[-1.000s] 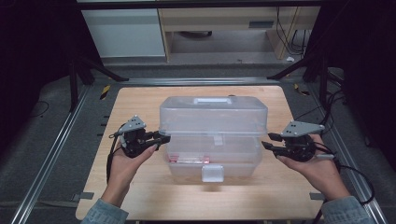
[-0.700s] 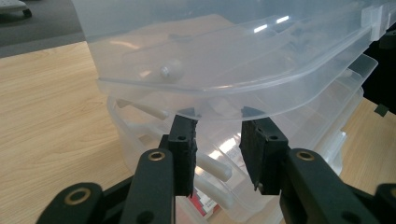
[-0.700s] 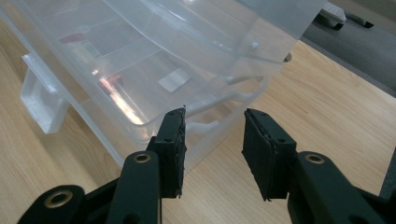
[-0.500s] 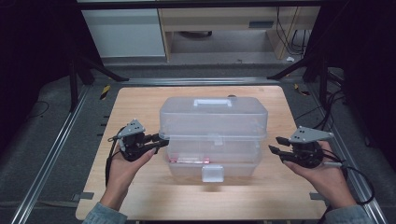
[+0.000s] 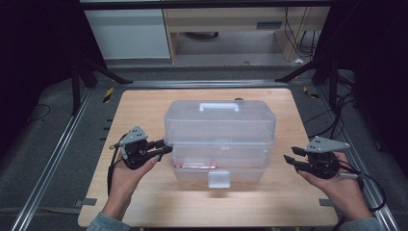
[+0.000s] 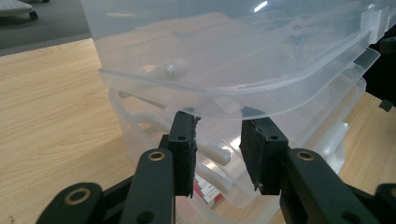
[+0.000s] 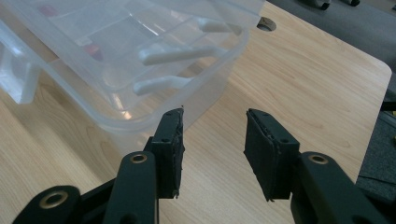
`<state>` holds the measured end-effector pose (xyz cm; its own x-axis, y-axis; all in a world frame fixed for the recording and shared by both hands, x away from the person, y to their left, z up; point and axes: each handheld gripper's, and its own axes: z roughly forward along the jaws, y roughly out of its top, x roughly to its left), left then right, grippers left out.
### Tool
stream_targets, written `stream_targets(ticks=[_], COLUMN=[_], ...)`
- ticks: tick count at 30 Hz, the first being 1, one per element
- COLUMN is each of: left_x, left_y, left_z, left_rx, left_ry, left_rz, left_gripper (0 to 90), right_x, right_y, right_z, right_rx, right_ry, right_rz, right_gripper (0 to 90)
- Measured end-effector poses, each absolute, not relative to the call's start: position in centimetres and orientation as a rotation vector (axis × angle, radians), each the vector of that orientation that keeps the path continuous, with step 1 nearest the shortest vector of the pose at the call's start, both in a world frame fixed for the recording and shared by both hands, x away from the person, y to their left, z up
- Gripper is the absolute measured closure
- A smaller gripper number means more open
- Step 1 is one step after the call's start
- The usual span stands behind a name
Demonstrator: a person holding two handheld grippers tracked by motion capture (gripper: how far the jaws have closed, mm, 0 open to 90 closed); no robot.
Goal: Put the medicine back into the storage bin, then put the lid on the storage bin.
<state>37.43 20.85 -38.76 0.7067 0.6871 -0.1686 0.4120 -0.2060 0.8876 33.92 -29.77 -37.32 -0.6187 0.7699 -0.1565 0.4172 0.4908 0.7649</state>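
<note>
A clear plastic toolbox (image 5: 220, 139) stands about the middle of the wooden table (image 5: 144, 108), a little nearer the front edge than the back one, with its white handle (image 5: 219, 106) on top and a pale latch (image 5: 219, 179) hanging at its front face. Its upper part sits shifted back over the lower tiers, so the tiers show as stacked steps. Through the cloudy walls something red (image 5: 192, 165) lies in the lower tier, but the plastic blurs it too much to say what it is.

The left gripper (image 5: 163, 147) is at the box's left end, jaws spread, tips right against the side wall under the overhanging upper rim. In the left gripper view (image 6: 217, 154) the two black jaws stand apart with the curved rim (image 6: 233, 86) just above them; whether either pad actually presses the plastic I cannot tell, since the see-through layers run together there. Pale bars inside the box show only as smears, and the box is cut off at the top and right of that view.

The right gripper (image 5: 291, 160) hovers over the table near its right edge, clear of the box's right end, jaws also spread and holding nothing. The right gripper view (image 7: 214, 154) shows bare wood between the jaws, the box corner (image 7: 205, 88) off to the left and cut off by the frame, and a small hole (image 7: 266, 23) in the tabletop beyond.
</note>
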Motion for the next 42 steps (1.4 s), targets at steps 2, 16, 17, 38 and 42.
stream_targets(ticks=[2, 16, 17, 38, 42], left_x=[37.3, 37.0, 37.0, 37.2, 37.6], left_y=[20.9, 21.8, 21.9, 25.5, 25.7], left_z=[-38.8, -38.9, -38.8, -39.3, -39.5], left_rx=[1.837, 1.832, 1.836, 1.873, 1.881], left_ry=[0.862, 0.872, 0.874, 0.964, 0.984], left_rz=[0.322, 0.332, 0.334, 0.424, 0.440], left_gripper=[65.3, 62.8, 61.9, 45.0, 39.8], right_x=[33.9, 34.0, 34.0, 34.8, 35.0], right_y=[-29.9, -29.6, -29.6, -29.5, -29.6], right_z=[-37.6, -39.4, -39.5, -40.4, -40.4], right_rx=[0.981, 1.001, 1.003, 1.043, 1.062], right_ry=[2.257, 2.285, 2.289, 2.256, 2.246], right_rz=[0.955, 0.923, 0.921, 0.889, 0.876], right_gripper=[57.2, 56.0, 55.5, 36.2, 33.7])
